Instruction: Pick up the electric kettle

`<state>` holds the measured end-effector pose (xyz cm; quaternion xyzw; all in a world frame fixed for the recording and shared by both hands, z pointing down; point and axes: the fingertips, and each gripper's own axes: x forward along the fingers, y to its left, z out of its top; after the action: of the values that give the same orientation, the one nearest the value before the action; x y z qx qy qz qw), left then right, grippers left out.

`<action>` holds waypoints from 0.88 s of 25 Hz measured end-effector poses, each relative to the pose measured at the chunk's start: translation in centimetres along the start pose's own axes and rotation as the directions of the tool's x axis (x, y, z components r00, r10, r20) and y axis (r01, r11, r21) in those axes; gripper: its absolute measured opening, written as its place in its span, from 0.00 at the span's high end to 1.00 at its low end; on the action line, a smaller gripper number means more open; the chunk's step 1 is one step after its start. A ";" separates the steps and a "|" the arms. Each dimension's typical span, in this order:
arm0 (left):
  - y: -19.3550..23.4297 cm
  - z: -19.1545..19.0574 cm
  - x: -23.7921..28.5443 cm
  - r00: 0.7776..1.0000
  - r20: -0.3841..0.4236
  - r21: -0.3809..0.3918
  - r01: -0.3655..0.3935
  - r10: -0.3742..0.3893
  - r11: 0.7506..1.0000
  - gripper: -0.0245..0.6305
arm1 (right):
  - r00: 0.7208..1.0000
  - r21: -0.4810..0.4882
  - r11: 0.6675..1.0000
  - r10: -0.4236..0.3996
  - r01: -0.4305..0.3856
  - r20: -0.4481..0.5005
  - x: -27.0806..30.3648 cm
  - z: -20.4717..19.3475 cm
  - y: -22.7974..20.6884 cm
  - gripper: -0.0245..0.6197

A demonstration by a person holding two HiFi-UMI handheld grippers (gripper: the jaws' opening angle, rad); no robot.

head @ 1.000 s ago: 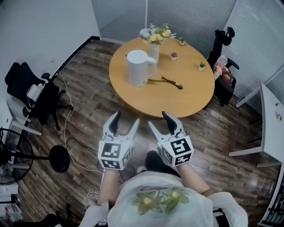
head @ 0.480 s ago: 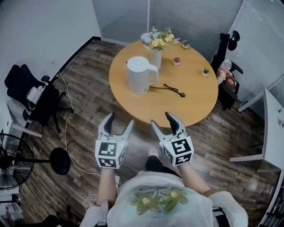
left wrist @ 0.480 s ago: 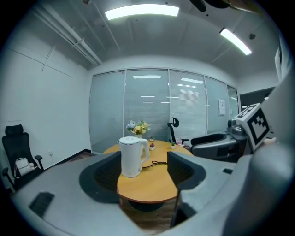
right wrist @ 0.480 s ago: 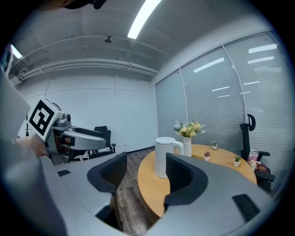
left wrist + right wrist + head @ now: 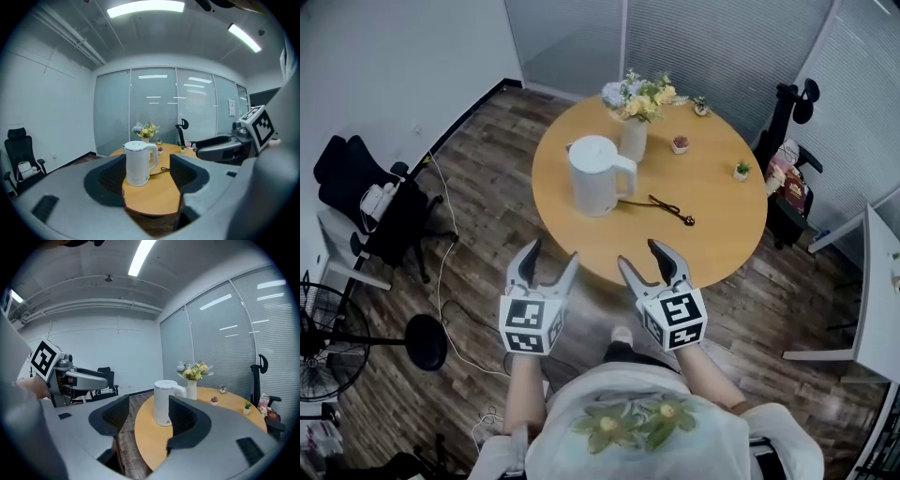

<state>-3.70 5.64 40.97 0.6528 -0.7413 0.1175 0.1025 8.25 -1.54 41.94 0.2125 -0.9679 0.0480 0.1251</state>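
The white electric kettle (image 5: 598,176) stands upright on the round wooden table (image 5: 712,220), left of centre, handle pointing right. Both grippers hover over the floor just short of the table's near edge, side by side and aimed at it. My left gripper (image 5: 552,254) is open and empty; in the left gripper view the kettle (image 5: 137,164) appears far off between its jaws. My right gripper (image 5: 640,255) is also open and empty, and the kettle (image 5: 164,403) shows between its jaws in the right gripper view. Neither gripper touches anything.
On the table are a vase of flowers (image 5: 636,122) behind the kettle, two small potted plants (image 5: 680,144) (image 5: 742,170), and a dark cord (image 5: 670,204) right of the kettle. A black office chair (image 5: 366,202), a fan (image 5: 319,337) and floor cables lie left; a white desk (image 5: 881,281) stands right.
Both grippers and the person have moved forward toward the table, whose near edge is now just beyond the fingertips. The kettle has not moved.
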 end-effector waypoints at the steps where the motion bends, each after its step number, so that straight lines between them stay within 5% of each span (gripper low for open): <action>1: 0.2 0.2 0.5 1.000 0.003 -0.001 -0.010 0.010 1.000 0.52 | 1.000 -0.002 1.000 0.006 -0.006 -0.001 0.4 0.1 -0.4 0.56; 8: 0.7 1.5 3.8 0.997 0.035 -0.011 -0.074 0.074 0.997 0.52 | 0.999 -0.019 0.999 0.049 -0.050 -0.010 2.4 -0.1 -3.0 0.56; 22: 3.6 0.0 7.9 0.987 -0.091 -0.008 -0.134 0.133 0.991 0.52 | 0.997 0.009 0.999 0.035 -0.034 -0.062 5.1 -1.9 -6.9 0.56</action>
<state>-8.26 -1.41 43.21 0.5950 -0.7788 0.1484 0.1322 7.08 -9.60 45.38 0.1948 -0.9669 0.0604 0.1533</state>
